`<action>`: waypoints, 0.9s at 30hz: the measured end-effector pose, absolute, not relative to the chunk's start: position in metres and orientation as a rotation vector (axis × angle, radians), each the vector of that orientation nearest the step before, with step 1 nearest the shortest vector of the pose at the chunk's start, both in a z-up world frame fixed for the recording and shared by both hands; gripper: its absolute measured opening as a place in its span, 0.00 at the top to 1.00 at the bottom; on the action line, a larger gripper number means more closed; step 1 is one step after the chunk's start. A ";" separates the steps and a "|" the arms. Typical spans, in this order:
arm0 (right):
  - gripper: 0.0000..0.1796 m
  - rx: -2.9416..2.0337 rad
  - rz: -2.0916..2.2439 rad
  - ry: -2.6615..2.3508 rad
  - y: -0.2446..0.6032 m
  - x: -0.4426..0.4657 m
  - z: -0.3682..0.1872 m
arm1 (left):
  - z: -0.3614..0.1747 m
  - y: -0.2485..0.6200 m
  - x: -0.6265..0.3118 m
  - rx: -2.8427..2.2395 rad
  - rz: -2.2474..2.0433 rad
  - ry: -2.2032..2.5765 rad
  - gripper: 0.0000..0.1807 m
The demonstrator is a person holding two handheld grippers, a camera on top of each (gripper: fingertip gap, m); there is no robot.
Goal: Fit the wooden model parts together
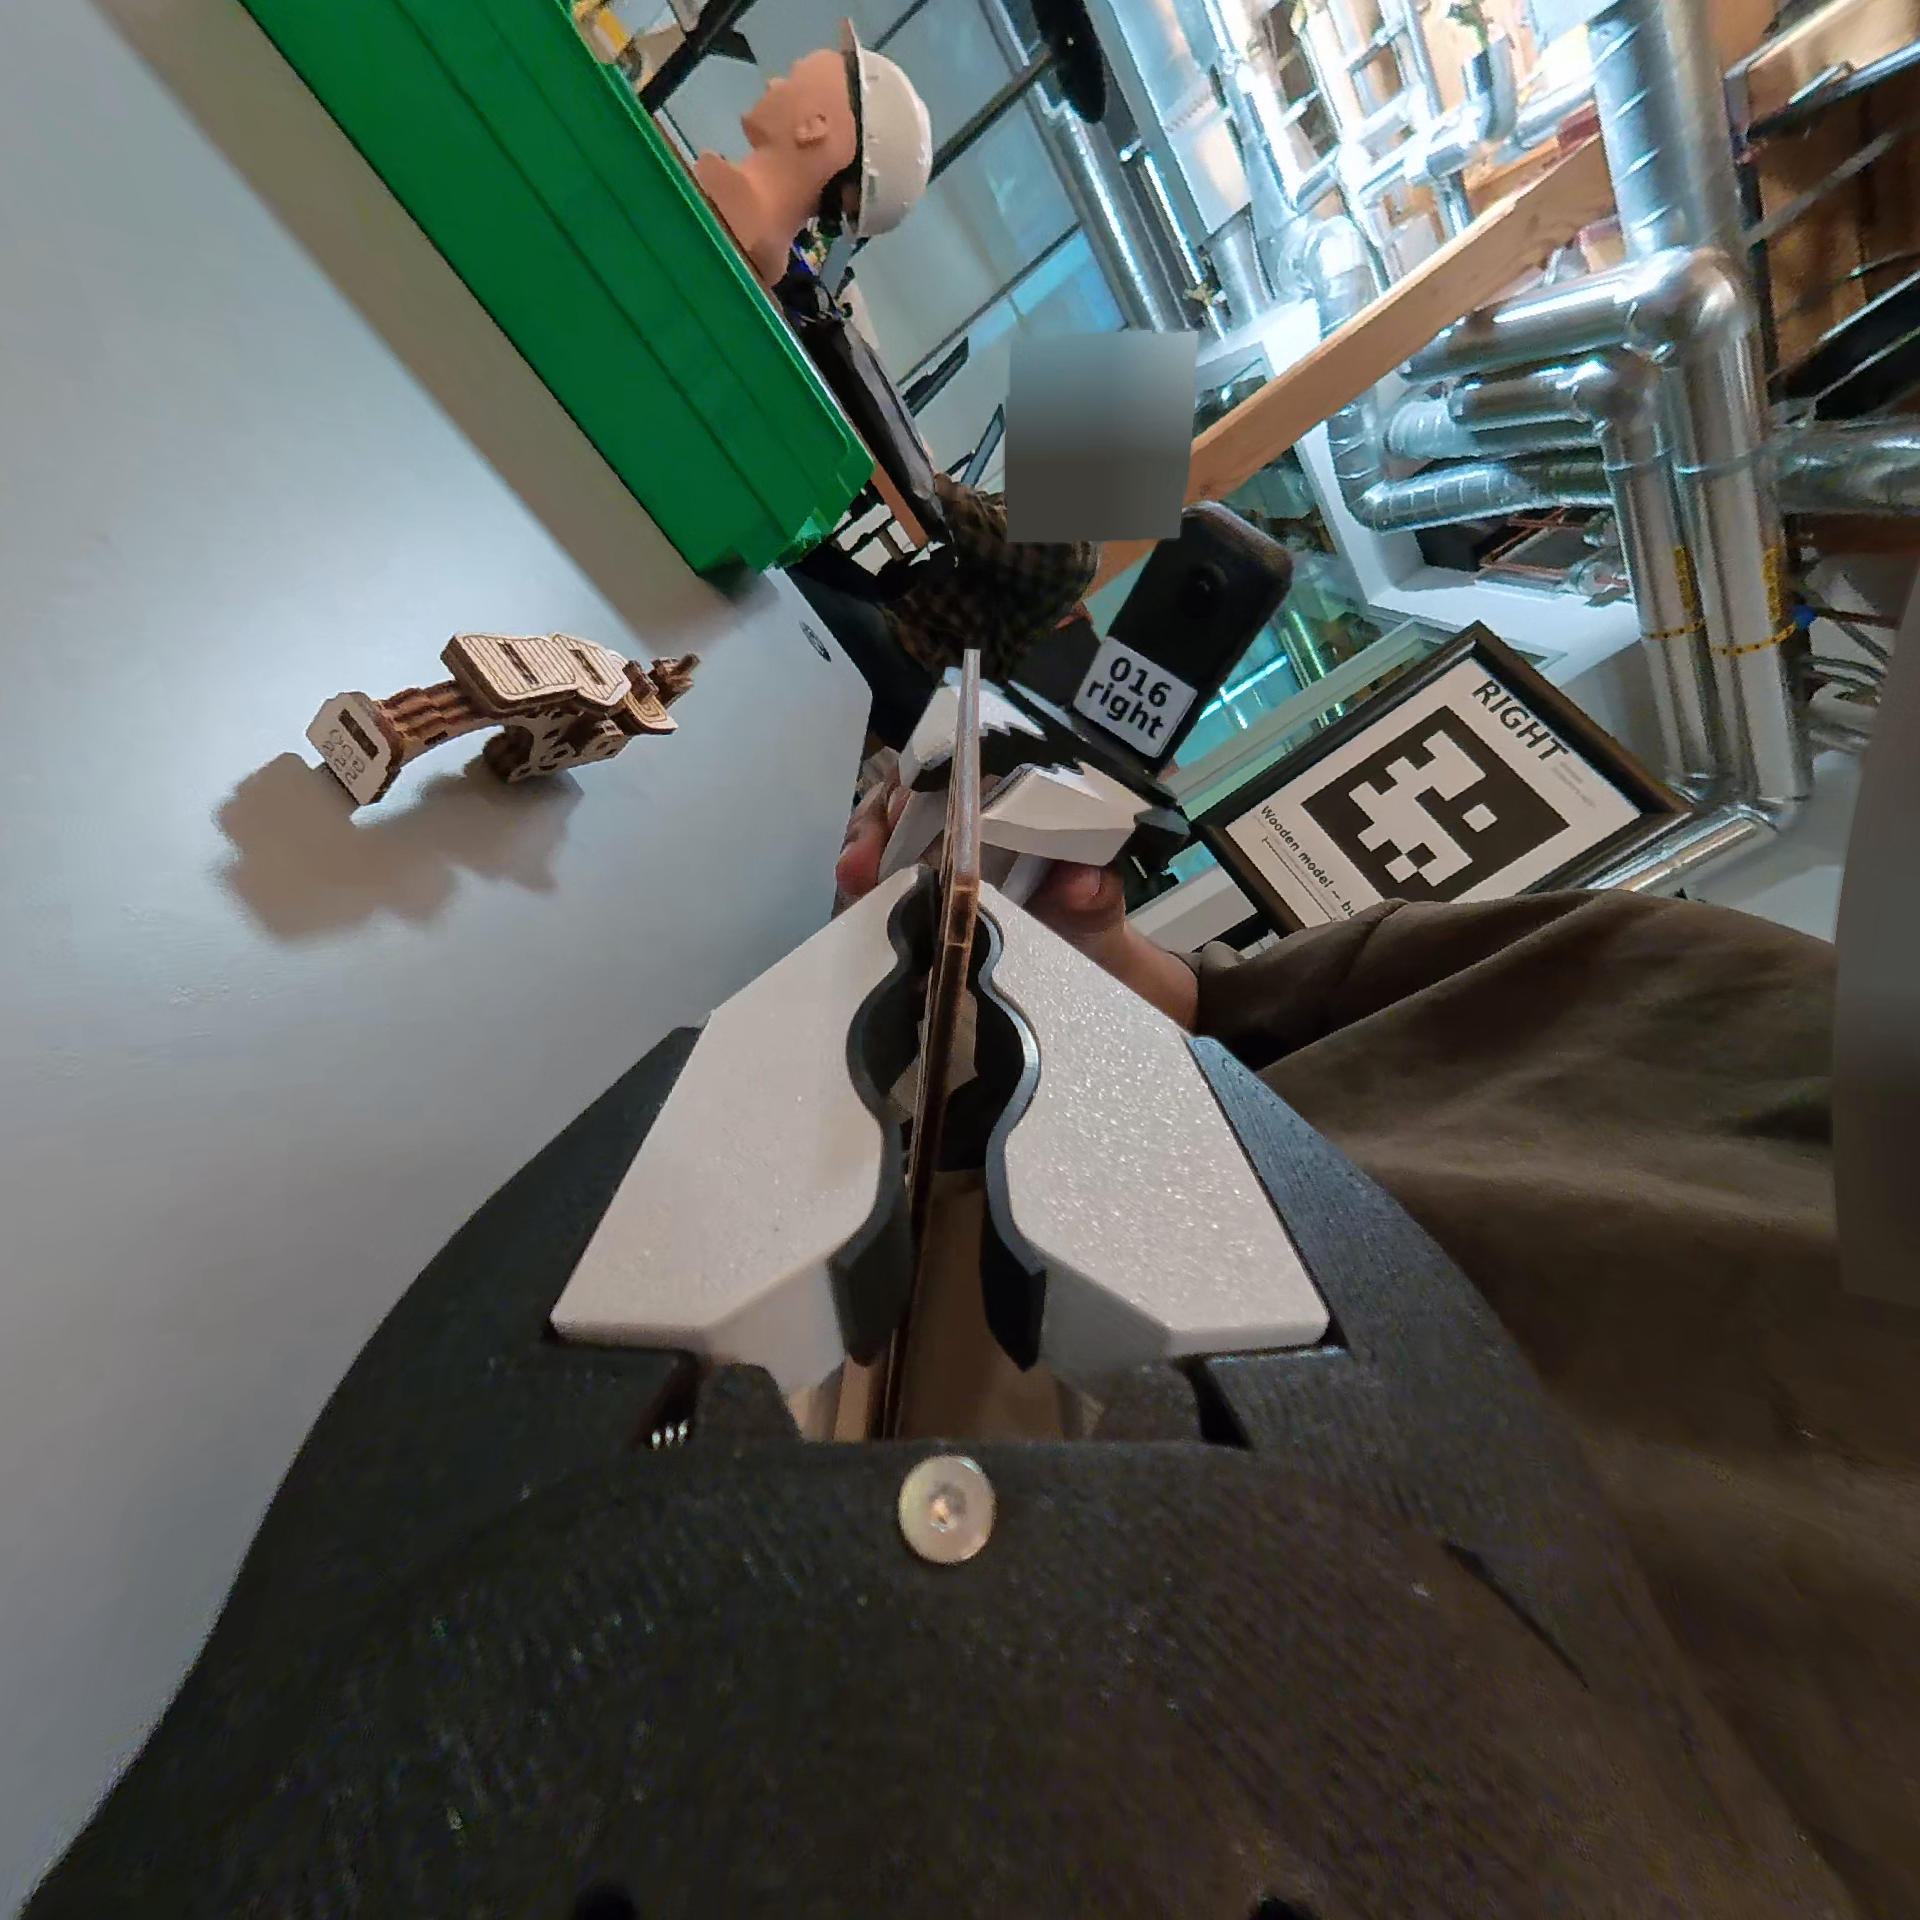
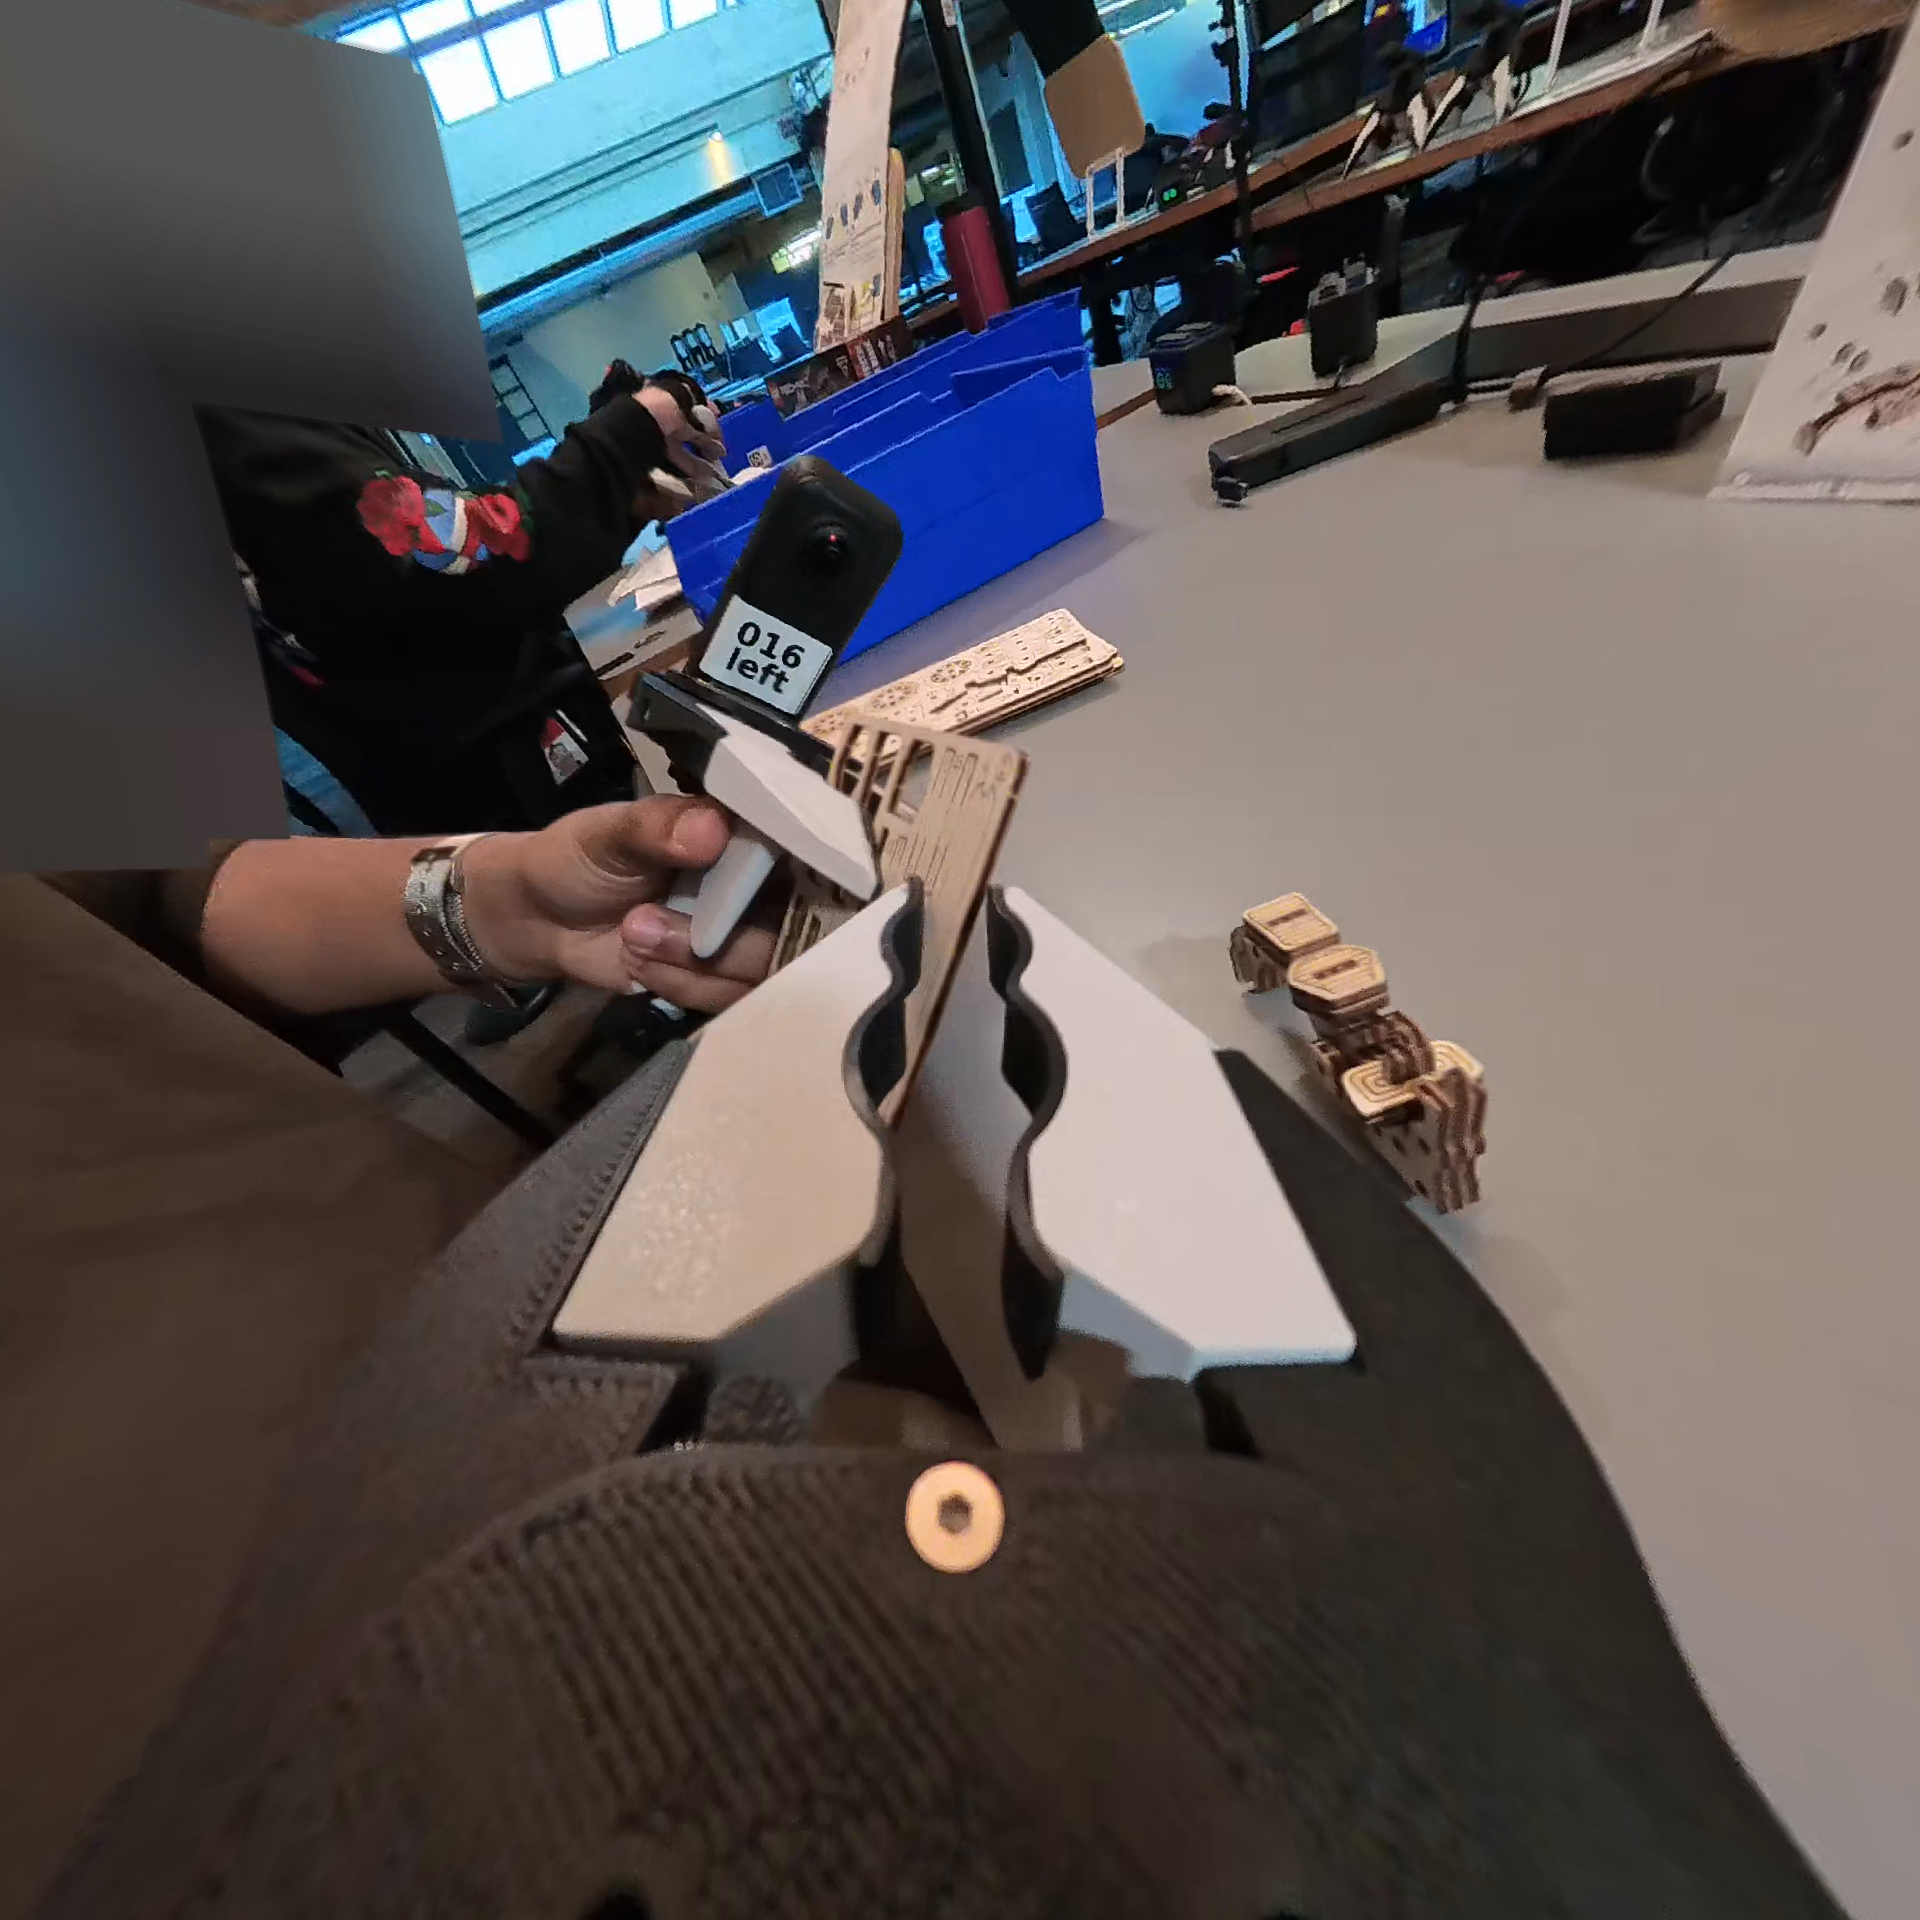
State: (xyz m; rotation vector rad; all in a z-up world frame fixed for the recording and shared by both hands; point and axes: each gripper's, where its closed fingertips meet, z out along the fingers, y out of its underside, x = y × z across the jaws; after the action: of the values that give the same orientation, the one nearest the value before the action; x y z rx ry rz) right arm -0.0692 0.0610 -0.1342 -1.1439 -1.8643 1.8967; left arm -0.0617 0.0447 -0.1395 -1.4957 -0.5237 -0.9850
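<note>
A thin laser-cut wooden sheet (image 2: pixel 945 821) is held in the air between both grippers; in the left wrist view it shows edge-on (image 1: pixel 968 727). My left gripper (image 1: pixel 954 899) is shut on one end of it and also shows in the right wrist view (image 2: pixel 842 831). My right gripper (image 2: pixel 956 902) is closed on the sheet's opposite corner, which sits tilted between the jaws; it also shows in the left wrist view (image 1: pixel 982 769). A partly built wooden model (image 1: pixel 520 717) lies on the grey table (image 1: pixel 208 520), apart from both grippers; it also shows in the right wrist view (image 2: pixel 1371 1049).
A stack of uncut wooden sheets (image 2: pixel 987 675) lies in front of a blue bin (image 2: pixel 935 488). A green bin (image 1: pixel 582 270) stands at the table's far side. A framed marker sign (image 1: pixel 1444 800) is behind the right gripper. A person in black (image 2: pixel 416 623) sits nearby. My left and right fingertips are right by each other.
</note>
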 end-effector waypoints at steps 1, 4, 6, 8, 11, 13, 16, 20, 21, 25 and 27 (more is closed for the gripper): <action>0.94 -1.137 1.888 -1.859 0.061 -0.069 -0.133 | -0.139 0.045 -0.061 -1.497 -0.983 -0.522 1.00; 0.95 -1.149 1.915 -1.845 0.061 -0.069 -0.131 | -0.138 0.046 -0.060 -1.498 -0.974 -0.525 1.00; 0.95 -1.177 1.935 -1.850 0.062 -0.069 -0.133 | -0.140 0.047 -0.060 -1.515 -0.953 -0.527 1.00; 0.95 -1.201 1.942 -1.844 0.064 -0.070 -0.134 | -0.142 0.047 -0.060 -1.537 -0.928 -0.524 1.00; 0.95 -1.223 1.934 -1.834 0.066 -0.072 -0.135 | -0.146 0.048 -0.059 -1.575 -0.896 -0.516 1.00; 0.95 -1.244 1.926 -1.846 0.067 -0.072 -0.138 | -0.149 0.049 -0.059 -1.594 -0.882 -0.517 1.00; 0.95 -1.281 1.934 -1.857 0.067 -0.073 -0.143 | -0.152 0.049 -0.059 -1.613 -0.874 -0.518 1.00; 0.92 -1.318 1.949 -1.868 0.068 -0.073 -0.146 | -0.154 0.049 -0.057 -1.628 -0.873 -0.512 1.00; 0.91 -1.327 1.953 -1.873 0.069 -0.073 -0.147 | -0.154 0.048 -0.057 -1.630 -0.876 -0.511 1.00; 0.90 -1.357 1.983 -1.875 0.070 -0.072 -0.148 | -0.154 0.048 -0.056 -1.631 -0.882 -0.509 1.00; 0.91 -1.349 1.977 -1.880 0.069 -0.072 -0.148 | -0.154 0.048 -0.056 -1.633 -0.883 -0.512 1.00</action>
State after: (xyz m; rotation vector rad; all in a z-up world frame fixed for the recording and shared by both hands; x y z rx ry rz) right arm -0.0722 0.0690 -0.1477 -1.3487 -1.8795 1.9765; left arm -0.0565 0.0480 -0.1545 -1.6331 -0.5120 -0.8830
